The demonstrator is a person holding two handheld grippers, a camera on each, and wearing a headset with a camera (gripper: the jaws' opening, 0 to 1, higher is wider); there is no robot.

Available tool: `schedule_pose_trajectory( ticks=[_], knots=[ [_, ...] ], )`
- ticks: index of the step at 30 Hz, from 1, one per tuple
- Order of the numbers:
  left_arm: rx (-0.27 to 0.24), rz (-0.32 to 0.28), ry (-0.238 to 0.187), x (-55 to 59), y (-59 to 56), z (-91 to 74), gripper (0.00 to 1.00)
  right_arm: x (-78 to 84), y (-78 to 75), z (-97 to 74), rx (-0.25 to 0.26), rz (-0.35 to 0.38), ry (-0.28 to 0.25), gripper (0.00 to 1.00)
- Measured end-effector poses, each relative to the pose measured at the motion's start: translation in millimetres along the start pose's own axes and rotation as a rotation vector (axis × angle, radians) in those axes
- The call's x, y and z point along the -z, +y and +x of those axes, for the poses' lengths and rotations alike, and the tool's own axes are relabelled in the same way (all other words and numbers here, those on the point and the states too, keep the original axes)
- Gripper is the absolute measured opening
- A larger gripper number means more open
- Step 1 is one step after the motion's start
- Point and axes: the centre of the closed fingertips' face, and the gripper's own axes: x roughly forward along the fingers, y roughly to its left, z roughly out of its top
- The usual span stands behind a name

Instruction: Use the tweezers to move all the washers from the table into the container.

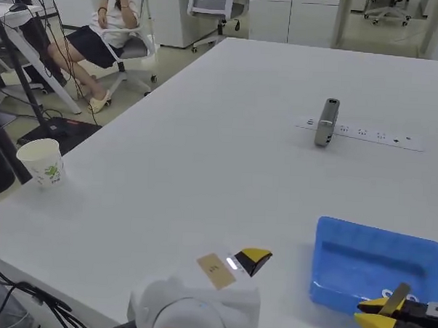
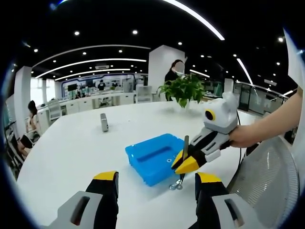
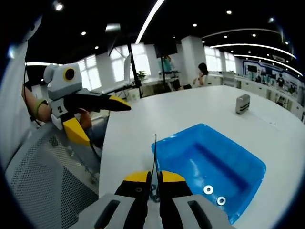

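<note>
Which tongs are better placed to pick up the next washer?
Right. The right tongs are shut on the tweezers, close beside the blue container; the left tongs are open and hold nothing.

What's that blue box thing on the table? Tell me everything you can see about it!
The blue container is a shallow, open tray with low walls and rounded corners, and it looks like shiny plastic. It sits flat on the white table, near the edge closest to the person. Two small silvery washers lie on its floor near one corner. The right hand-held gripper, shut on the tweezers, is just beside it, and seems not to touch it.
</note>
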Motion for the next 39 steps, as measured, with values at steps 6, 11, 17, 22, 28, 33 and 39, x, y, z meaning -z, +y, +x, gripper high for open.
schedule_pose_trajectory(
  ticks=[6, 11, 17, 22, 28, 33, 39],
  knots=[
    [0.0, -0.005, -0.002, -0.2, 0.3, -0.1, 0.65, -0.7, 0.1, 1.6, 0.002, -0.004, 0.0, 0.03],
    [0.0, -0.005, -0.002, -0.2, -0.1, -0.2, 0.65, -0.8, 2.9, 1.5, -0.007, -0.006, 0.002, 0.03],
    [0.001, -0.006, -0.008, -1.4, -0.2, -0.1, 0.65, 0.3, 6.5, 0.8, -0.009, 0.007, -0.003, 0.03],
    [0.003, -0.006, -0.007, -1.2, -0.4, -0.2, 0.65, 0.5, 8.9, 0.7, -0.008, 0.023, -0.006, 0.03],
    [0.001, -0.004, -0.007, -1.1, -0.1, -0.3, 0.65, 1.7, 12.9, 0.5, -0.01, 0.038, -0.013, 0.03],
    [0.002, -0.005, -0.007, -0.9, -0.2, -0.4, 0.65, 2.8, 18.0, 0.2, -0.01, 0.061, -0.024, 0.03],
    [0.002, -0.003, -0.005, -0.7, -0.2, -0.3, 0.65, 3.0, 24.6, 1.1, -0.009, 0.065, -0.029, 0.04]
  ],
)
